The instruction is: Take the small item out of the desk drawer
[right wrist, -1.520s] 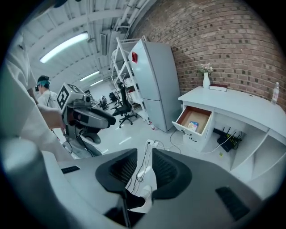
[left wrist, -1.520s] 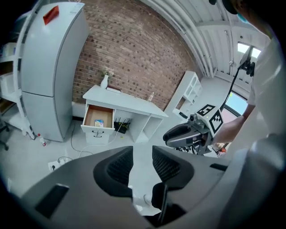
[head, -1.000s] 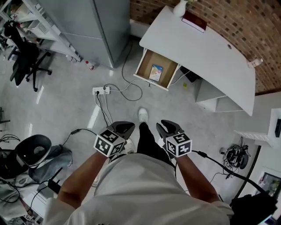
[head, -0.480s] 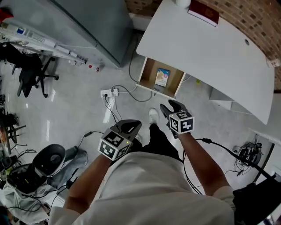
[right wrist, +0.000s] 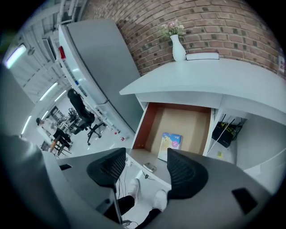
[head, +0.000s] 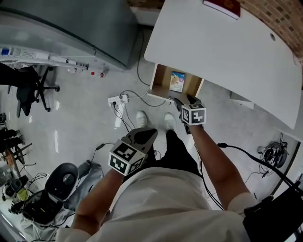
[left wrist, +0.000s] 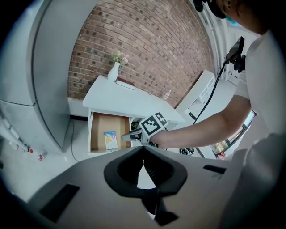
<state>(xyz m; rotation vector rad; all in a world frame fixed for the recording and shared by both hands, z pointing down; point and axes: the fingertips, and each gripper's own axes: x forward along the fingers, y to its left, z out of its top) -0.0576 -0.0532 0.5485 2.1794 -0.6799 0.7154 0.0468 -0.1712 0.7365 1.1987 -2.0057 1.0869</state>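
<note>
The right gripper (head: 185, 101) has its fingers (right wrist: 107, 169) apart and opening, with nothing between them. Through the gap shows the open drawer (head: 156, 81), close at 12 o'clock of the fingertips. A small colourful packet (head: 177, 81) lies flat on the drawer's bottom, near its front edge. The left gripper (head: 147, 134), at 7 o'clock of the right one and well apart from it, has its fingers (left wrist: 116, 172) pressed together on nothing. Over the drawer spreads the white surface (head: 222, 52), with a red book (head: 222, 6) and a white vase (right wrist: 178, 48) at its far edge.
</note>
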